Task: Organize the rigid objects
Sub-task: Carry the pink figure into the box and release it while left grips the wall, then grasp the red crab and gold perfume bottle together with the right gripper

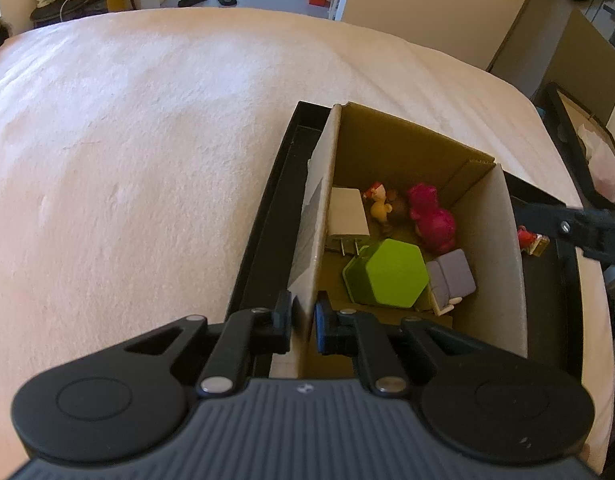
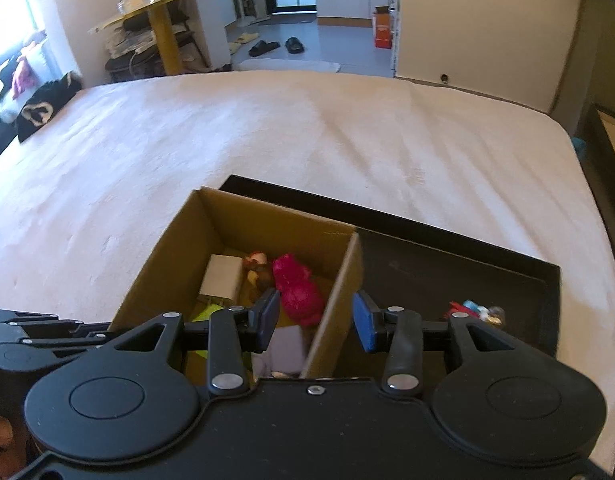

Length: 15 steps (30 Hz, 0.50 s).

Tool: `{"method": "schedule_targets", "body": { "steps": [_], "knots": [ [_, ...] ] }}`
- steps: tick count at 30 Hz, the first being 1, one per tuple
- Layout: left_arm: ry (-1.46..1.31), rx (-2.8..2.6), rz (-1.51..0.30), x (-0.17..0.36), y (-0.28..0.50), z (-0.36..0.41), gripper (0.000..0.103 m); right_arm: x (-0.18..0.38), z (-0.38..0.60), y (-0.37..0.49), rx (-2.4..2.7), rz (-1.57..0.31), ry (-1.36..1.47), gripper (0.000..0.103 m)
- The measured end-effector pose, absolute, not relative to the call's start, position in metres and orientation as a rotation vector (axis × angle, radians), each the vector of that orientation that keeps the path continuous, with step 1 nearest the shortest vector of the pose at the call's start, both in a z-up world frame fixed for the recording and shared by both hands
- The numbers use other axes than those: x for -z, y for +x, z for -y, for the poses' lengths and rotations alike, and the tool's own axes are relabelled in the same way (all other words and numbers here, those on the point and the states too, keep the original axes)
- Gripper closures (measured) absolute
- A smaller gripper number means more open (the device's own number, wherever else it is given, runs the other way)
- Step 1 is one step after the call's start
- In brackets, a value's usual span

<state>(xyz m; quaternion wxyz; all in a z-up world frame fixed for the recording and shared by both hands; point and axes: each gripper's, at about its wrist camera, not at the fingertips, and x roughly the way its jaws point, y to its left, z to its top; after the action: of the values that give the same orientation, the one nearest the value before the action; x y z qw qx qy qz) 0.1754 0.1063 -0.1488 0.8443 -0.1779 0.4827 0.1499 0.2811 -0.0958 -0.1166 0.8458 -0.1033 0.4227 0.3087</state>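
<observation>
Most pieces already sit in your cardboard box (image 1: 411, 152): the green hexagonal block (image 1: 389, 274), white charger (image 1: 347, 216) and pink figure (image 1: 431, 218). Small toys (image 2: 477, 312) wait in the black tray (image 2: 539, 280) at three o'clock. Your left gripper (image 1: 303, 316) pinches the box's left wall; your right gripper (image 2: 315, 320) straddles the right wall, slightly parted, with open bed at twelve.

The left gripper (image 1: 303, 322) points steeply down, its pads pinched tight on a cardboard box wall (image 1: 313, 240). The right gripper (image 2: 315, 320) also tilts down, its fingers straddling the opposite wall (image 2: 335, 300) with gaps either side.
</observation>
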Motion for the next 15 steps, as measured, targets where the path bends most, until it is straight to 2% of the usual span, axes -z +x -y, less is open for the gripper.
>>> {"method": "schedule_targets", "body": {
  "steps": [15],
  "knots": [
    [-0.319,-0.348,-1.043,0.149,0.18,-0.095,0.093,0.137,0.161,0.294,-0.601,-0.913,-0.161,0.055]
  ]
}}
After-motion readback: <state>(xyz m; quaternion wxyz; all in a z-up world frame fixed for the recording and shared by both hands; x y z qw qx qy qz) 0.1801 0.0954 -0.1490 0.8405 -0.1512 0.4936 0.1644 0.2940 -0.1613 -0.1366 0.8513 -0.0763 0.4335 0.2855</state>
